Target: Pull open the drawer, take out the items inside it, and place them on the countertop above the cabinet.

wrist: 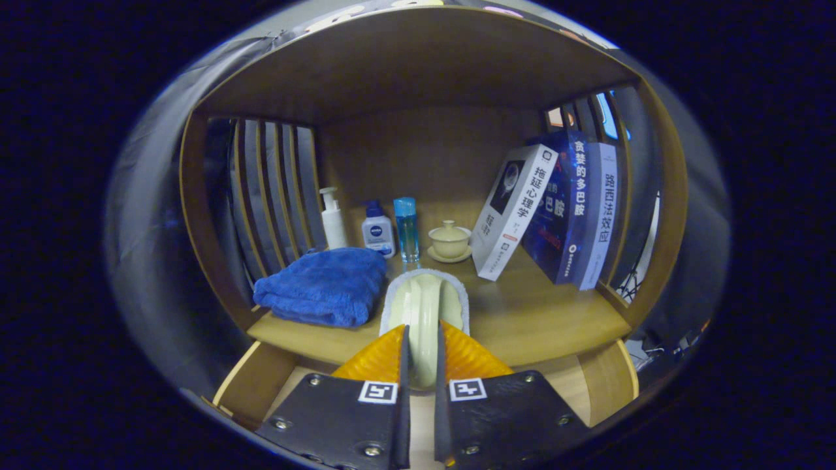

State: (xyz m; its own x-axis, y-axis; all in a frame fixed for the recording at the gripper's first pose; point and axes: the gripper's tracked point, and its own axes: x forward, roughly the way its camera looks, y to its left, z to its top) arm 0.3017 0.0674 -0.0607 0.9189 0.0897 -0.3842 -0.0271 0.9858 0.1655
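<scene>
Wooden shelving with slatted sides surrounds the countertop (522, 320), and the open drawer (261, 385) shows below its front edge. Between the fingers of the gripper (422, 346) sits a pale green brush (424, 313) with a fuzzy white pad, both fingers pressed against its handle, held over the countertop's front edge. Just beside it lies a folded blue towel (323, 287). Beyond stand a white pump bottle (333, 220), a small lotion bottle (378, 230), a clear blue bottle (406, 228) and a lidded cup (449, 240) on a saucer. Three books (555, 209) lean against the slats on the far side
</scene>
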